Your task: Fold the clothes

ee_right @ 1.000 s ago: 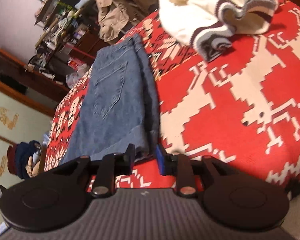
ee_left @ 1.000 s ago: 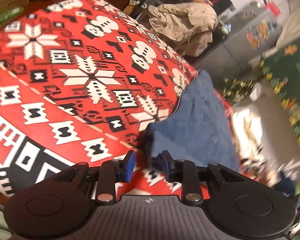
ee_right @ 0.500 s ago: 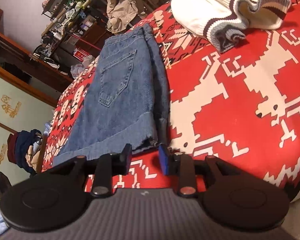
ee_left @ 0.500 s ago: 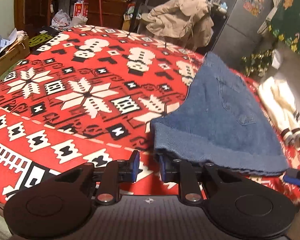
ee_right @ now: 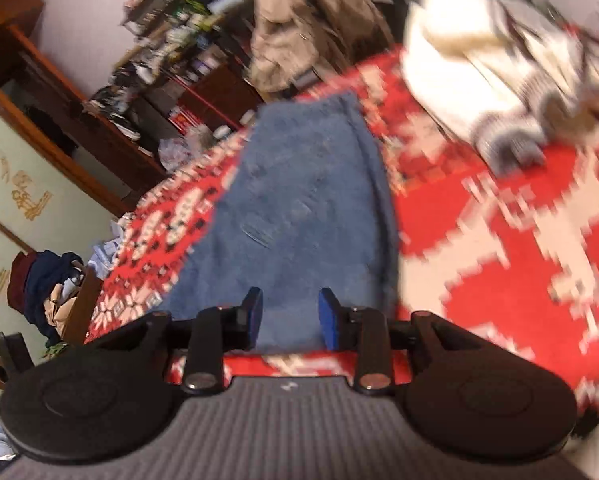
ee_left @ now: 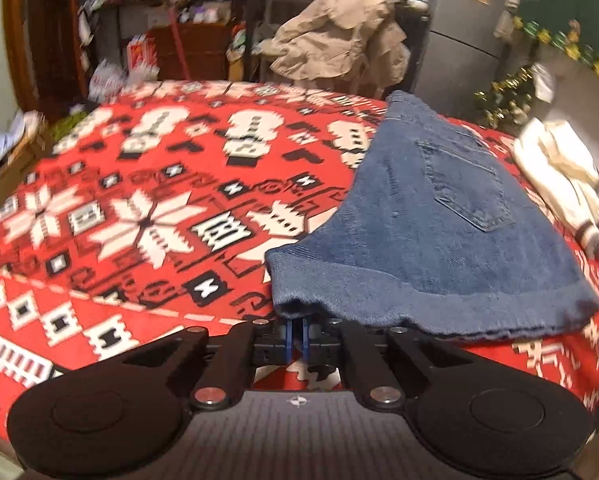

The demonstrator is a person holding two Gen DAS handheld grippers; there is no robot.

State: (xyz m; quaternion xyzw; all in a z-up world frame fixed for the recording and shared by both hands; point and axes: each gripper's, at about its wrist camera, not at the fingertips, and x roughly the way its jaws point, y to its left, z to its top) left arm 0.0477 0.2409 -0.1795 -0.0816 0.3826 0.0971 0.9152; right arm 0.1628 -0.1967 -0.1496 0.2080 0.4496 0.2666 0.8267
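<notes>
1. Left claw (ee_left: 295, 338): the two blue pads stand almost together with only a narrow slit between them, pinched on the near left corner of the denim shorts (ee_left: 431, 240) at the cuffed hem.
2. Right claw (ee_right: 289, 316): the blue pads stand wide apart, and nothing is gripped. The near hem of the denim shorts (ee_right: 299, 216) lies in the gap between them; whether a pad touches the cloth cannot be told, as the view is blurred.
3. The denim shorts lie flat on the red patterned blanket (ee_left: 147, 208), hem at the near side and waistband at the far side, with a back pocket facing up. In the left wrist view they sit right of centre, extending far and right from the left claw.
4. A cream knitted sweater (ee_right: 495, 80) with dark stripes lies bunched on the blanket to the far right of the shorts, apart from them.
5. Beyond the far edge of the blanket, a beige jacket (ee_left: 339, 36) hangs draped over dark furniture.
6. A cluttered shelf (ee_right: 171, 32) stands at the far left.
</notes>
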